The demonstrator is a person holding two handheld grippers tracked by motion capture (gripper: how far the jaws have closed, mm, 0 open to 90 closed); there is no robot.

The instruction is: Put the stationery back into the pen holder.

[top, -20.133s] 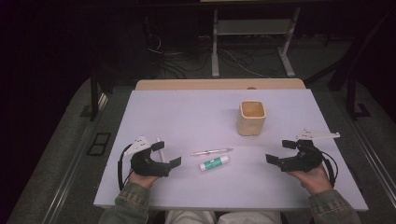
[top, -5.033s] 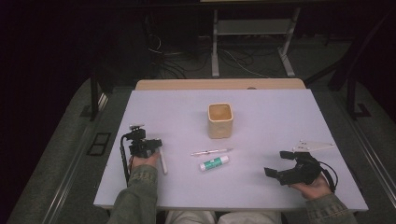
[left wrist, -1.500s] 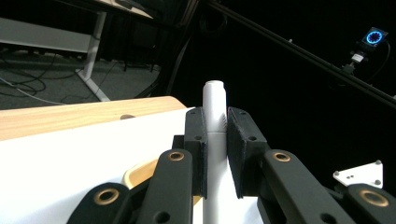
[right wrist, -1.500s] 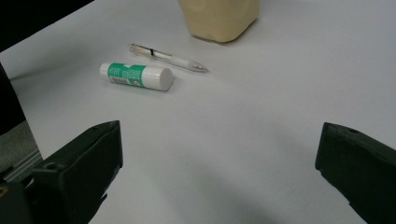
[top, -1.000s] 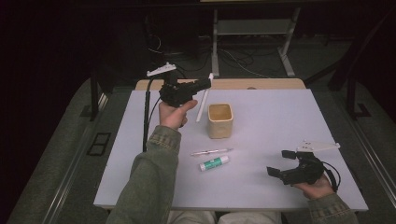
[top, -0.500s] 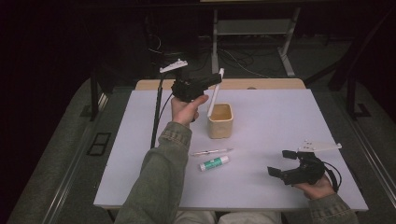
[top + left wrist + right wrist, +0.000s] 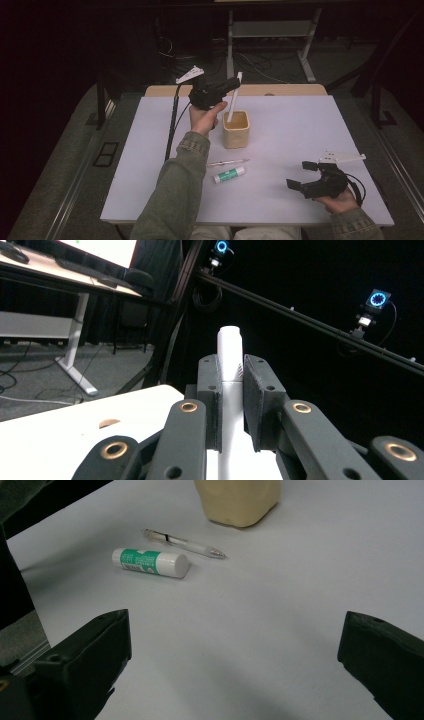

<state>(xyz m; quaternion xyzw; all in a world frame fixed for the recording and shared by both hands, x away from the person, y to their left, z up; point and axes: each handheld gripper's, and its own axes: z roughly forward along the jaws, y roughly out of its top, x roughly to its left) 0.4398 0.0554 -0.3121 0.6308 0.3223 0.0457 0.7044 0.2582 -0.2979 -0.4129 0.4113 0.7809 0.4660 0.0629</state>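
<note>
two grippers over a pale lilac table (image 7: 300, 130): left gripper (image 7: 235, 86) pinches a white plastic marker (image 7: 233, 102) whose lower end dips into the tan square cup (image 7: 235, 130) below it; right gripper (image 7: 303, 175) rests spread wide, a green-labelled glue stick (image 7: 150, 562) and clear pen (image 7: 183, 543) ahead.

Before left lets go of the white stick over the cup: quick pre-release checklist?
1. Left gripper shut on the white stick: ok.
2. Stick's lower end inside the cup mouth: ok in the high view.
3. Lower end touching the cup bottom: cannot tell, hidden by the wall.
4. Stick upright: not ok, it leans, top toward the far edge.
5. Right gripper open and clear of the cup: ok.
6. Pen and glue stick lying clear of the cup: ok.
</note>
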